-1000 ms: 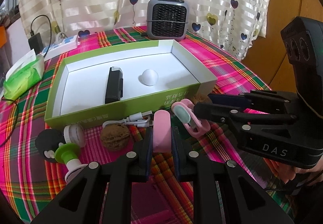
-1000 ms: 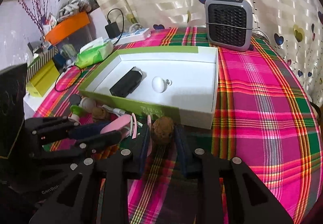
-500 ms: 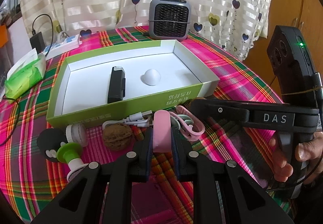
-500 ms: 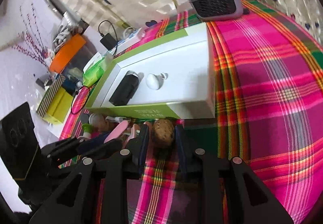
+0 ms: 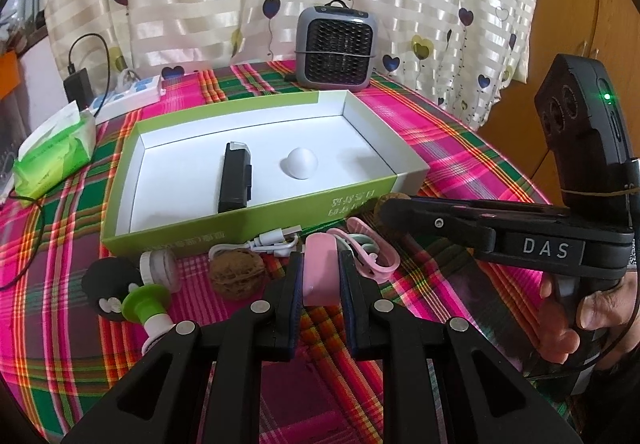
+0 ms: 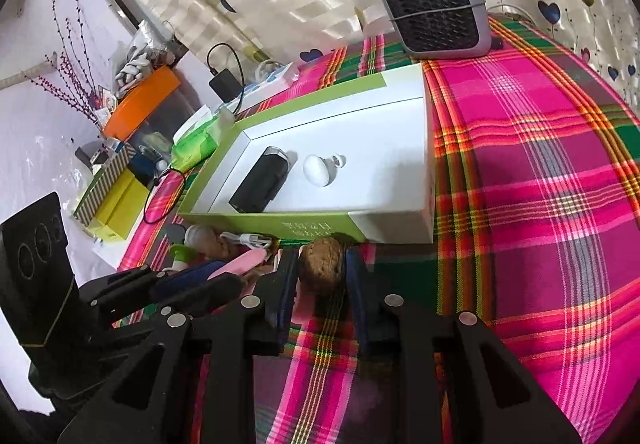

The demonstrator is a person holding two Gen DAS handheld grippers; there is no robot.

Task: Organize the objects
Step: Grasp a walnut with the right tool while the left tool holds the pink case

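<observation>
Two grippers are loaded, low over the plaid cloth just short of the box [image 5: 256, 222]. The left gripper [image 5: 322, 276] is clamped on a pink clip [image 5: 319, 274], its pads pressing the flat sides so the piece stands upright between them; that hold looks firm, probably chosen so it can be lifted over the near wall without twisting. The right gripper [image 6: 323, 264] has its jaws closed around a walnut [image 6: 323, 259], which sits between the blue pads close to the tips, just short of the box's near wall; a round shell offers little contact, so it may roll out if the squeeze eases. Ahead of both, inside the box, a black case [image 5: 235, 177] and a white dome [image 5: 300, 163] already lie side by side, which suggests loose things are being gathered there. Left of the left gripper, a second walnut [image 5: 237, 272], a white cable [image 5: 264, 246] and a green-and-white spool [image 5: 150, 298] wait on the cloth, with pink earhooks [image 5: 374, 256] just right of the clip. Beyond the box stands a grey fan [image 5: 337, 47].
</observation>
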